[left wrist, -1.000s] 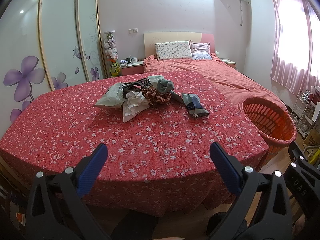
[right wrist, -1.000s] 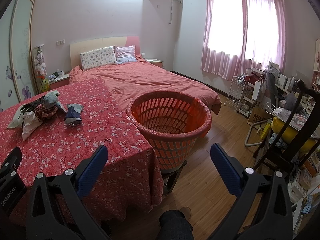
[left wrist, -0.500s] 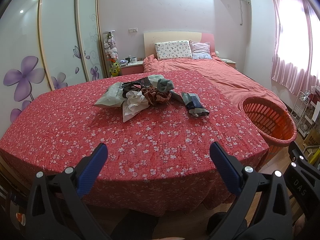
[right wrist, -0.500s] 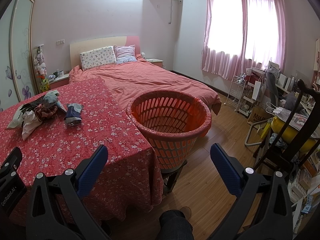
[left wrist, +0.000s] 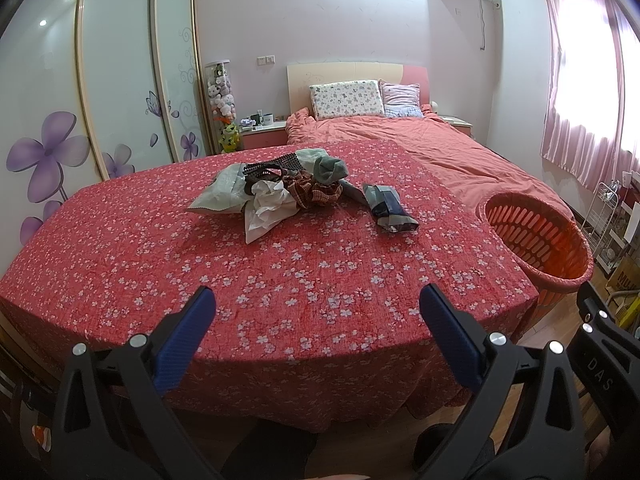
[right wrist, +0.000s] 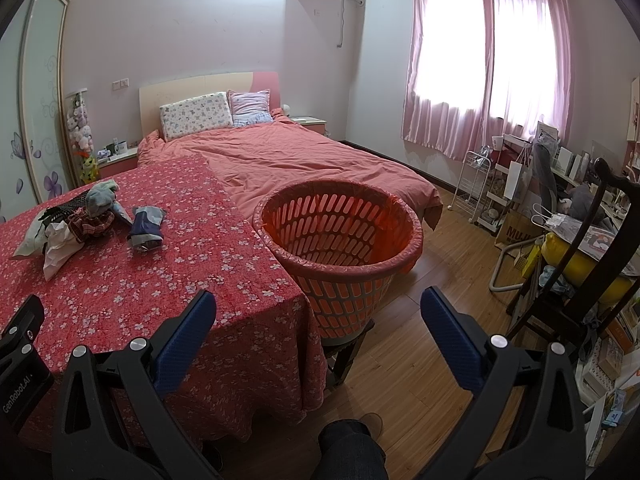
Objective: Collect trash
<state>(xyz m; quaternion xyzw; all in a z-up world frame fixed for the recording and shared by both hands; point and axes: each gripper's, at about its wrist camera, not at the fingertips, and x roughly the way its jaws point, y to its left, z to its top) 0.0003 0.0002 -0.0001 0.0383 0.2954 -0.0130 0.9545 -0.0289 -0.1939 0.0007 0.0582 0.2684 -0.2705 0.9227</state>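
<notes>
Two tools, left tool and right tool, wide open and empty, nothing collected: next, reach ahead to trash pile mid-surface, basket ahead of right tool.

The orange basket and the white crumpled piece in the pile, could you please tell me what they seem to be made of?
The orange basket looks like moulded plastic with a slight sheen: rigid slotted walls, rolled rim. The white crumpled piece looks like thin matte paper or tissue, given its sharp creases; film cannot be ruled out.

bare tablecloth before trash heap, basket mouth unobstructed
</notes>
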